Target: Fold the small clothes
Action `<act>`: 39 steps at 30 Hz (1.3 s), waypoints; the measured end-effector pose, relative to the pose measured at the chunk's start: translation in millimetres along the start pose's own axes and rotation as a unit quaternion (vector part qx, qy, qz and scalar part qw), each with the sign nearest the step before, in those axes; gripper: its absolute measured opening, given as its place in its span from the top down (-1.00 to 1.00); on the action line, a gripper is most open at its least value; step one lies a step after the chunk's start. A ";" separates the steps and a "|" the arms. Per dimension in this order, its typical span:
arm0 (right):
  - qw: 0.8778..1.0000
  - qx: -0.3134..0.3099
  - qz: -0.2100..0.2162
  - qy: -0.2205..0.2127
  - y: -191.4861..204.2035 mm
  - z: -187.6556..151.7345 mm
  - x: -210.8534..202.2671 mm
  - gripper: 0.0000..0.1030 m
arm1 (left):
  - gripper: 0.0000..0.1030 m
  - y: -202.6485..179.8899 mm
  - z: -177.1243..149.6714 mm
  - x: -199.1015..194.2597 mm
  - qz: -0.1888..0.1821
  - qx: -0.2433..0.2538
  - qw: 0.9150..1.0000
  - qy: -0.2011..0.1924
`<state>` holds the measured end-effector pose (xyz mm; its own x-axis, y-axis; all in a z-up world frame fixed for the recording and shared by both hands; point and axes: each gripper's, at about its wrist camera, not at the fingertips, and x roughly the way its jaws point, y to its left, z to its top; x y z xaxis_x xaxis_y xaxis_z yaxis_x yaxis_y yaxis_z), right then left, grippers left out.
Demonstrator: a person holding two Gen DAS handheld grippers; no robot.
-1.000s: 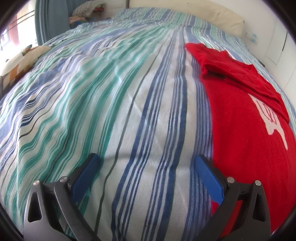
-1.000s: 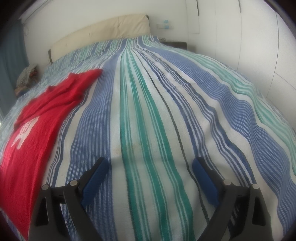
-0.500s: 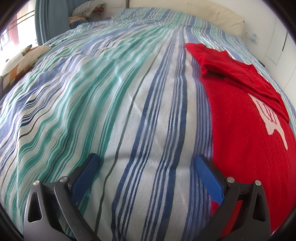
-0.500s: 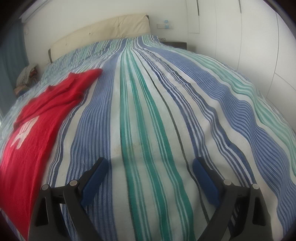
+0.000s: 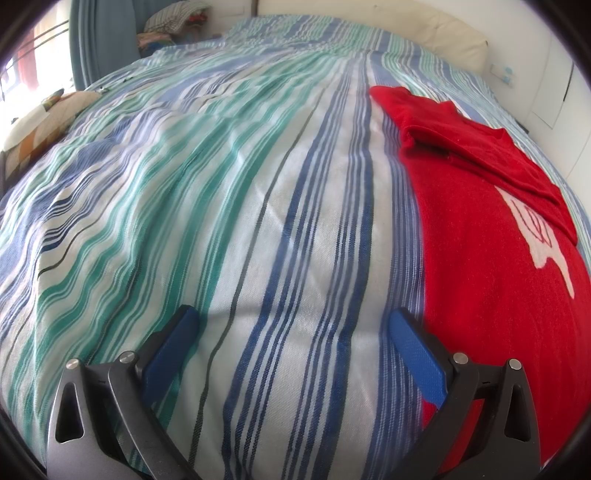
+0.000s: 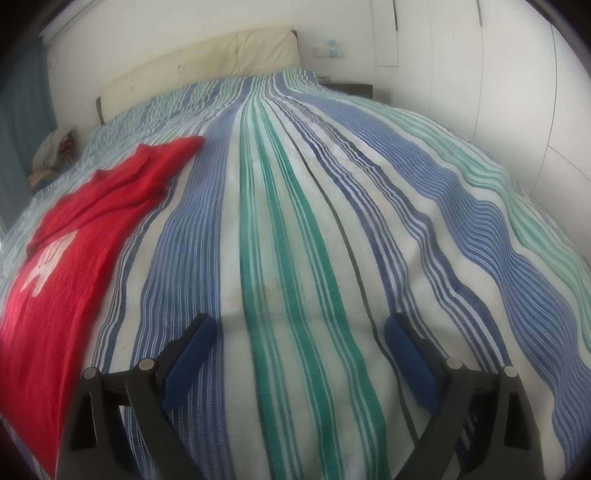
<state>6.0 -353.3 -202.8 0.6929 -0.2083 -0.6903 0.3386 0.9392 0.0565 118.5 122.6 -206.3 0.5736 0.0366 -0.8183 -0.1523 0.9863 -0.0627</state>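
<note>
A red shirt (image 5: 487,258) with a white print lies flat on the striped bedspread (image 5: 258,206), one sleeve folded over its far end. In the right wrist view the red shirt (image 6: 66,251) lies at the left. My left gripper (image 5: 293,317) is open and empty, low over the bedspread, its right finger beside the shirt's left edge. My right gripper (image 6: 299,325) is open and empty, over bare bedspread (image 6: 314,229) to the right of the shirt.
A cream headboard (image 6: 207,70) stands at the far end of the bed. A pile of clothes (image 5: 173,18) sits at the far left corner. A patterned cushion (image 5: 40,125) lies off the left side. White wardrobe doors (image 6: 517,92) line the right.
</note>
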 end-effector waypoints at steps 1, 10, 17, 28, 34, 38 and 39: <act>1.000 0.000 0.000 0.000 -0.1 0.1 -0.2 -0.80 | -0.99 0.1 -0.2 -0.2 0.000 0.000 1.000 0.000; 1.000 0.000 0.000 0.000 0.2 0.1 0.0 -0.80 | -0.99 0.0 -0.3 -0.1 0.000 0.000 1.000 0.000; 1.000 -0.001 0.000 0.000 0.2 0.3 -0.3 -0.80 | -0.99 0.0 -0.3 -0.2 0.000 0.000 1.000 0.000; 1.000 0.001 0.003 -0.001 -2.4 -1.9 2.6 -0.80 | -0.99 0.5 -0.5 -0.4 0.000 0.001 1.000 -0.001; 1.000 0.001 0.003 -0.001 -3.2 -2.3 2.0 -0.81 | -0.99 0.4 -0.4 -0.3 -0.001 0.001 1.000 0.000; 1.000 -0.002 -0.001 0.001 -2.8 -2.2 1.6 -0.82 | -0.99 0.0 -0.5 -0.1 0.000 0.002 1.000 0.000; 1.000 -0.003 -0.002 0.001 -1.5 -2.1 1.1 -0.82 | -0.99 -0.1 -0.4 -0.1 0.000 0.002 1.000 -0.001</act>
<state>5.0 -354.3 -205.2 0.6908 -0.2115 -0.6914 0.3377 0.9399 0.0498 118.2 122.4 -206.5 0.5748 0.0376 -0.8174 -0.1500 0.9869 -0.0601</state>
